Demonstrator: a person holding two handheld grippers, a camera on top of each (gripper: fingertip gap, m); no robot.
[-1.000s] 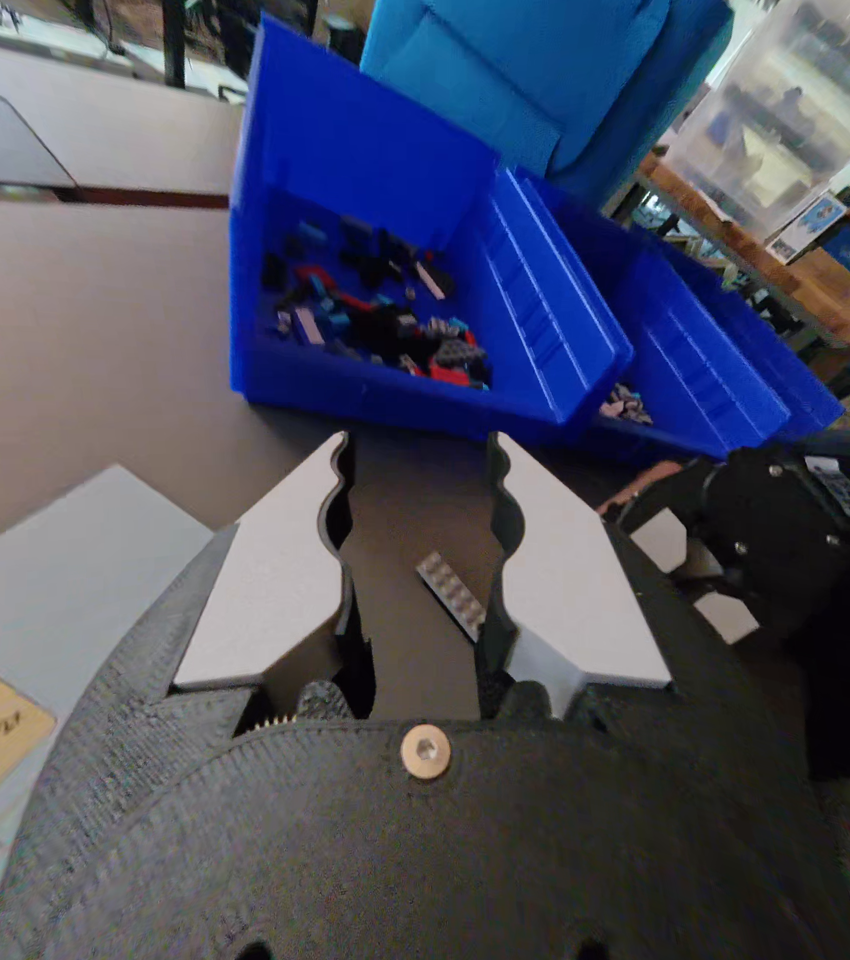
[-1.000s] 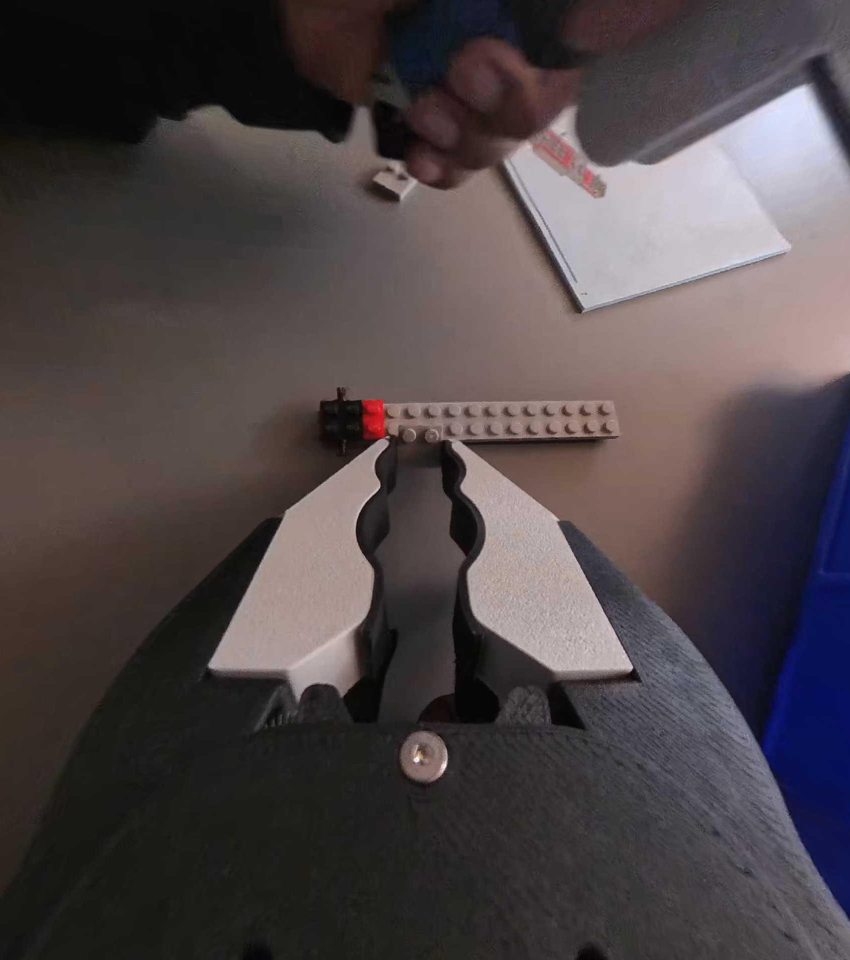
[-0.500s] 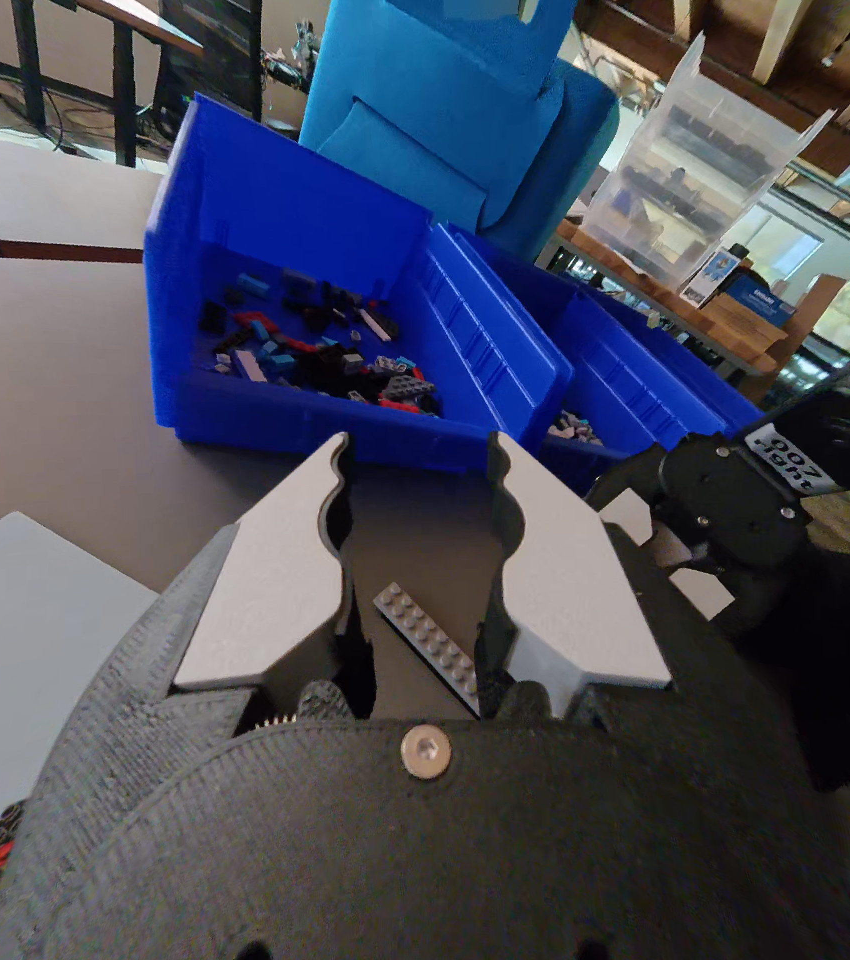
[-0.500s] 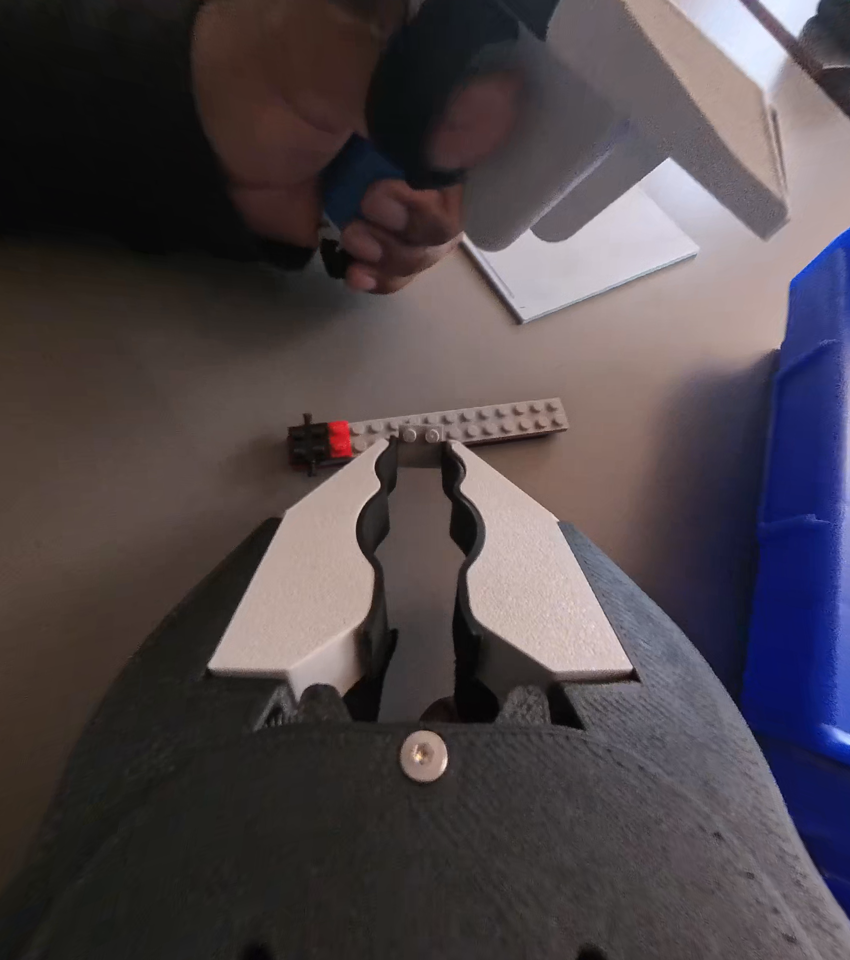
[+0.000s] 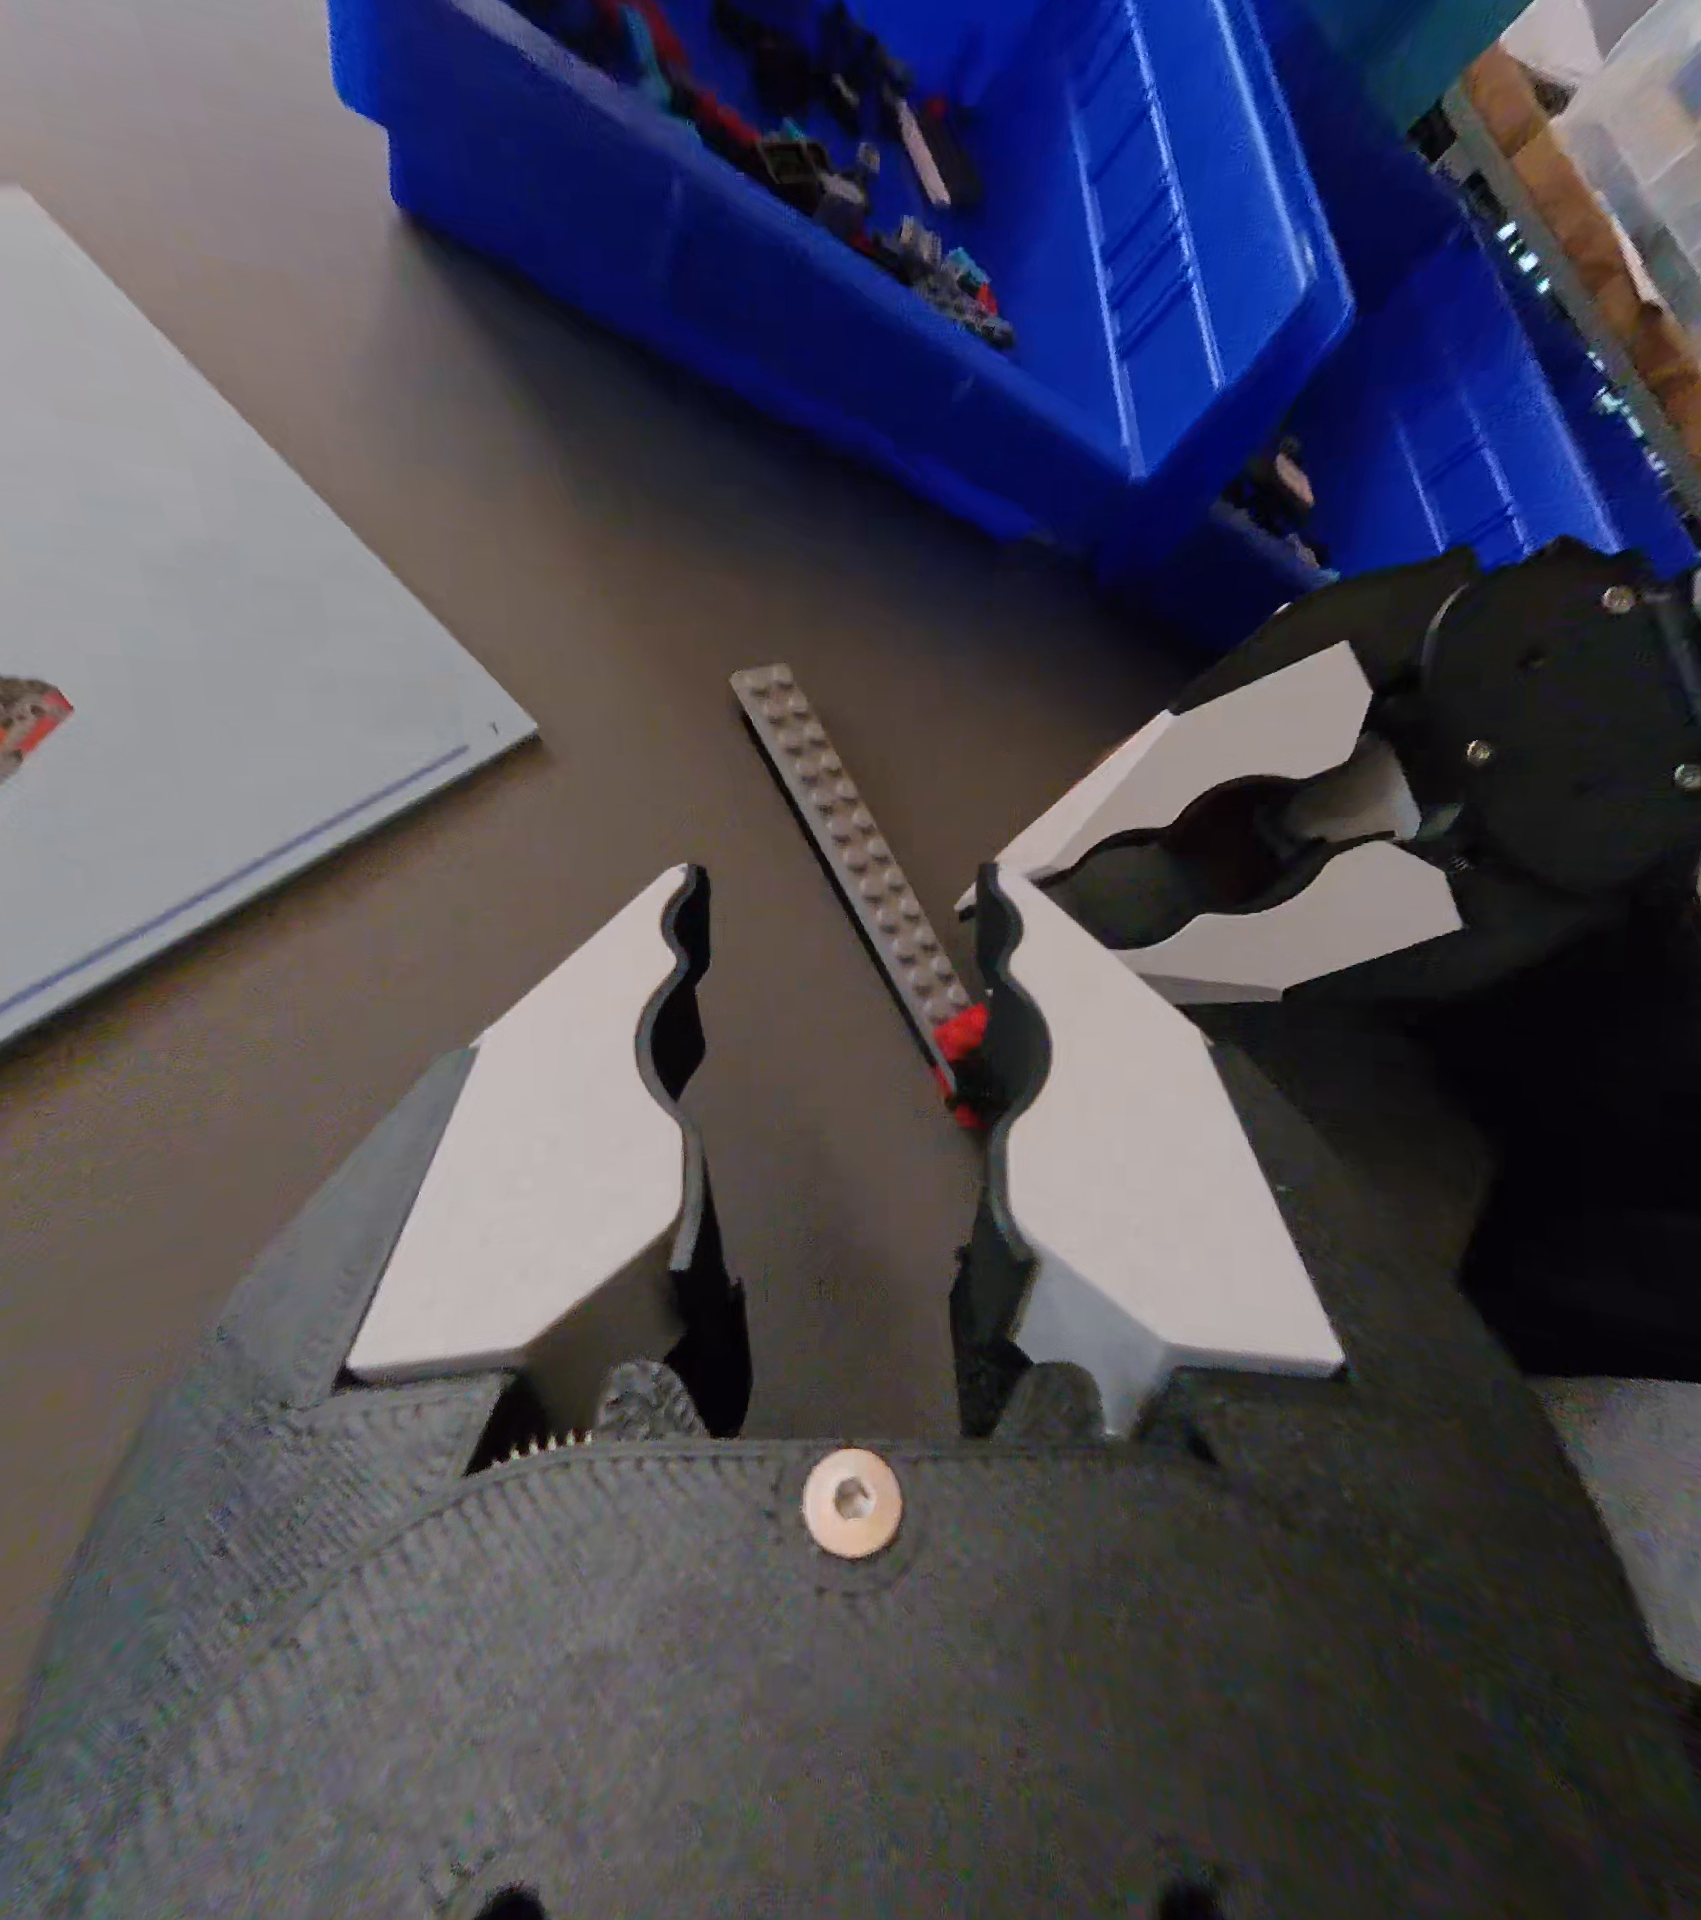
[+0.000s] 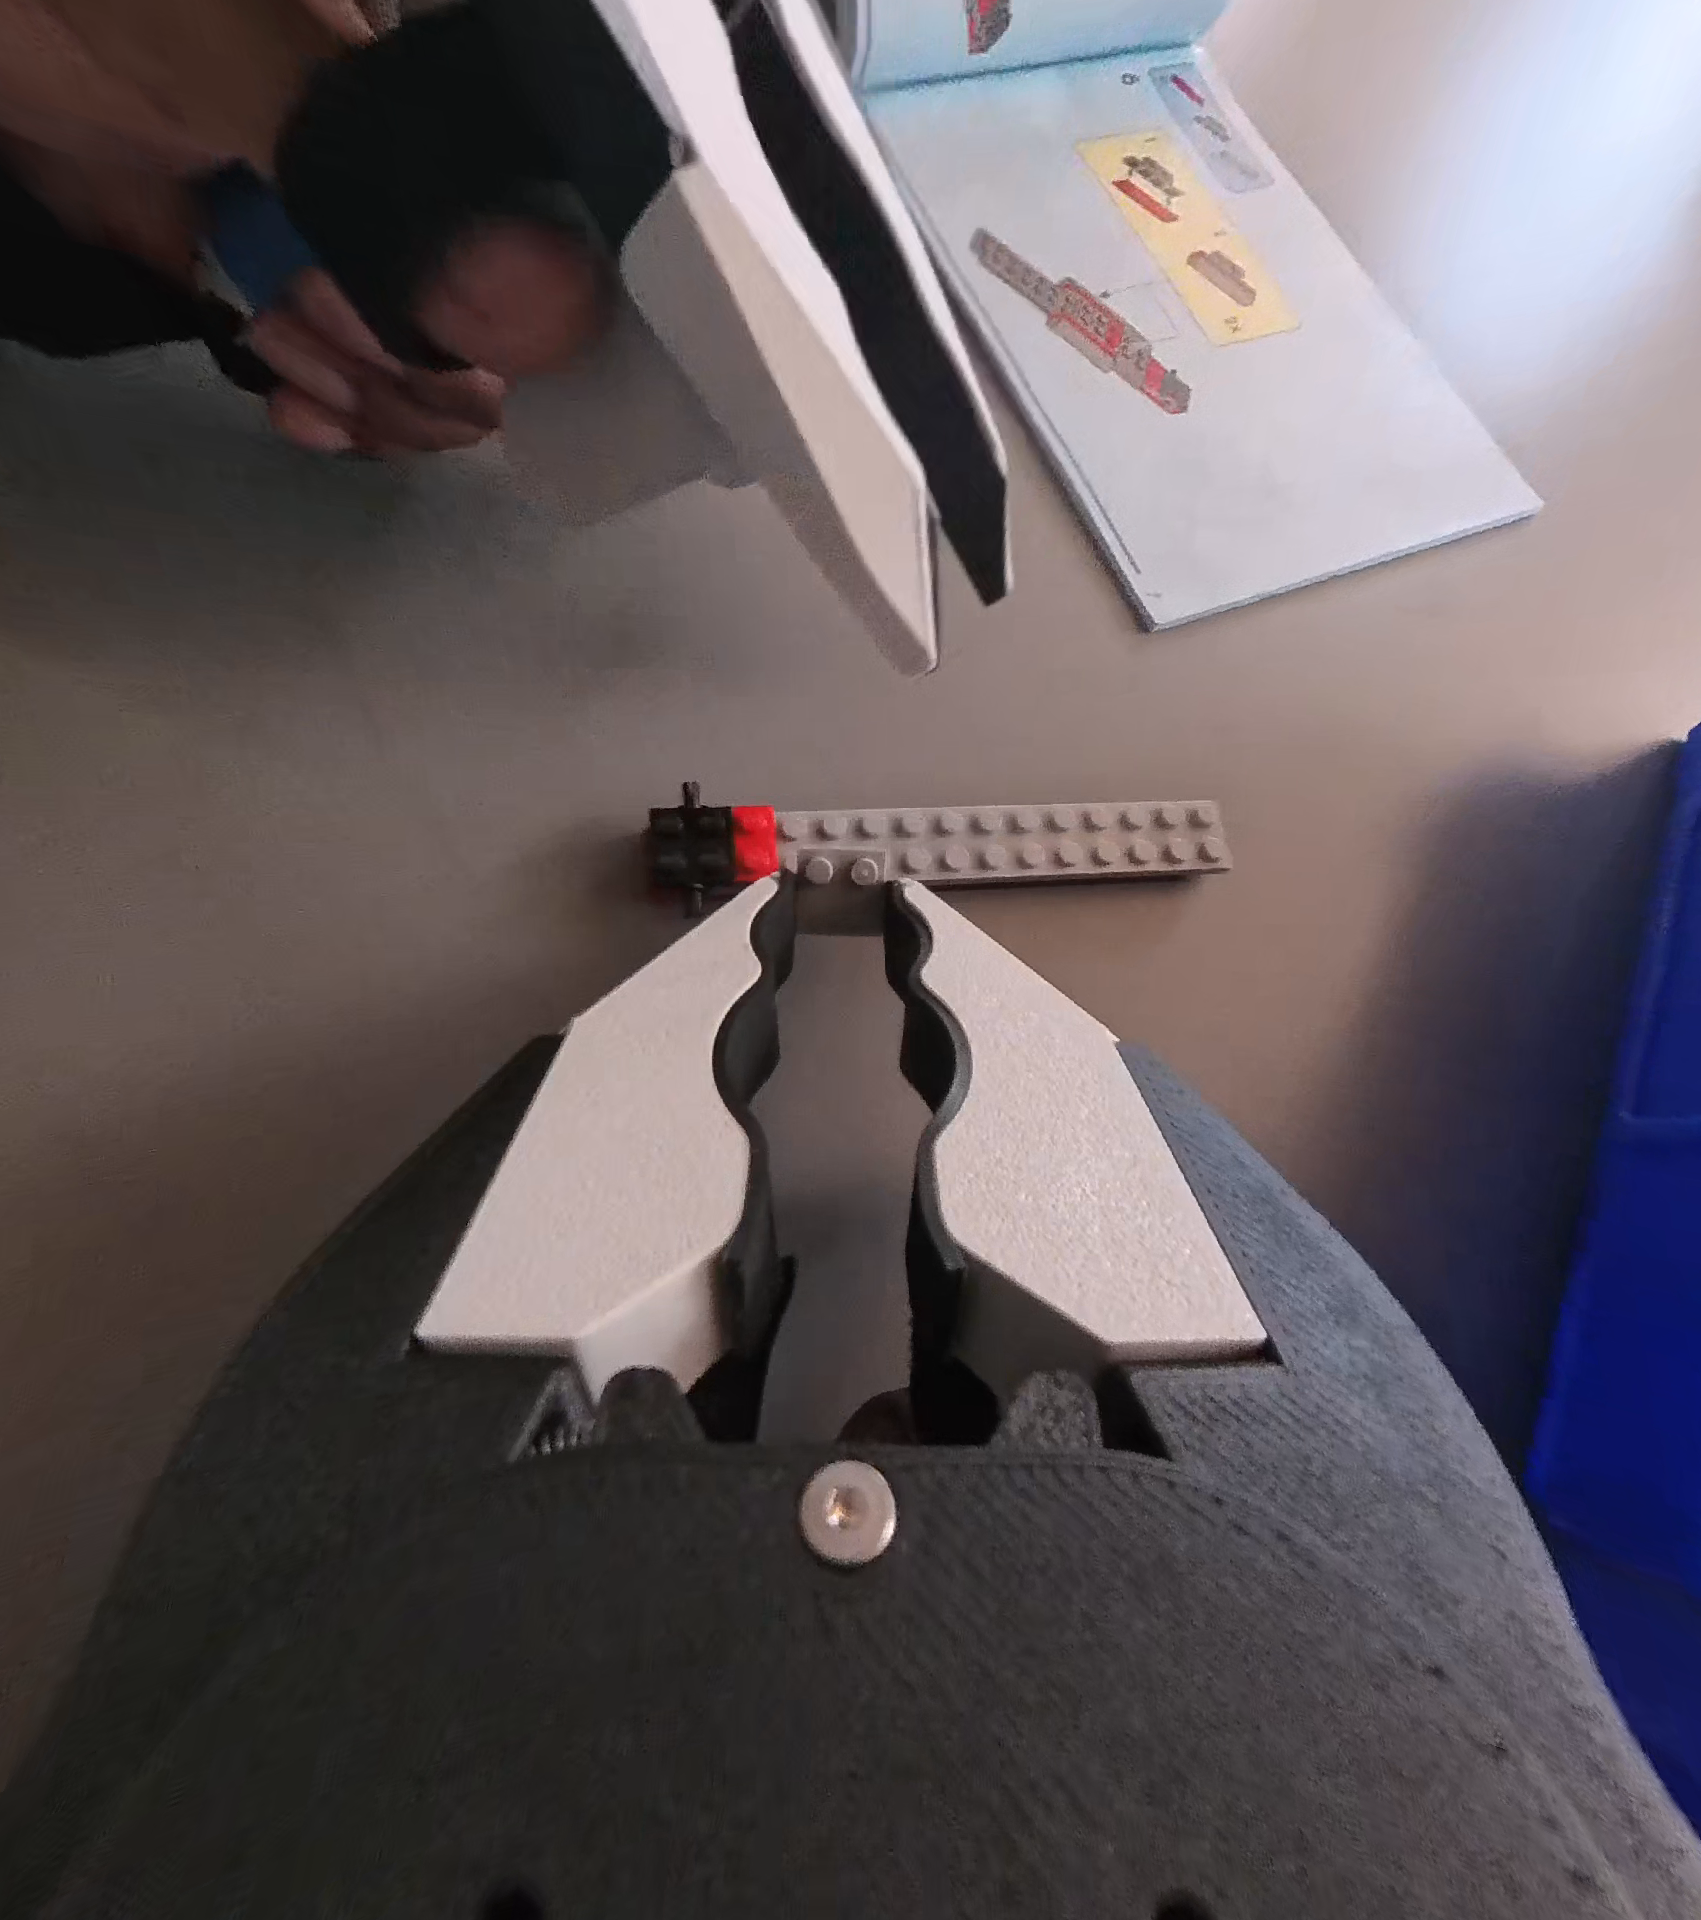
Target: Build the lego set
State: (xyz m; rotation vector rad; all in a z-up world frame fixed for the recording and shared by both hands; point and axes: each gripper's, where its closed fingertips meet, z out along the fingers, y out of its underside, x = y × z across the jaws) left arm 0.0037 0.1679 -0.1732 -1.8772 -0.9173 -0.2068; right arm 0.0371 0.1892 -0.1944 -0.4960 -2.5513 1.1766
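right gripper (image 6: 838, 894): nearest to the work; jaws narrow, tips low at the near long edge of the grey plate, bracketing a small two-stud grey piece (image 6: 841, 868); whether they pinch it cannot be told
left gripper (image 5: 835, 904): jaws wide, nothing between them, held above the table on the far side of the plate; in the right wrist view its fingers (image 6: 825, 416) slant down towards the plate from above
key relation: the grey plate (image 6: 1002, 844) lies crosswise just ahead of the right gripper's tips, long axis running left to right in that view; from the left gripper it runs away lengthwise, its red end nearest
nearer hand: the right, by my reading, so pressing the small piece down likely falls to it
plate's look: long, thin, two rows of studs, flat on the dark table (image 6: 202, 790); a red brick (image 6: 752, 836) then a black pinned piece (image 6: 688, 847) cap one end
farther off: instruction booklet (image 6: 1241, 343) open on the table; blue bin (image 5: 721, 239) of loose pieces beyond
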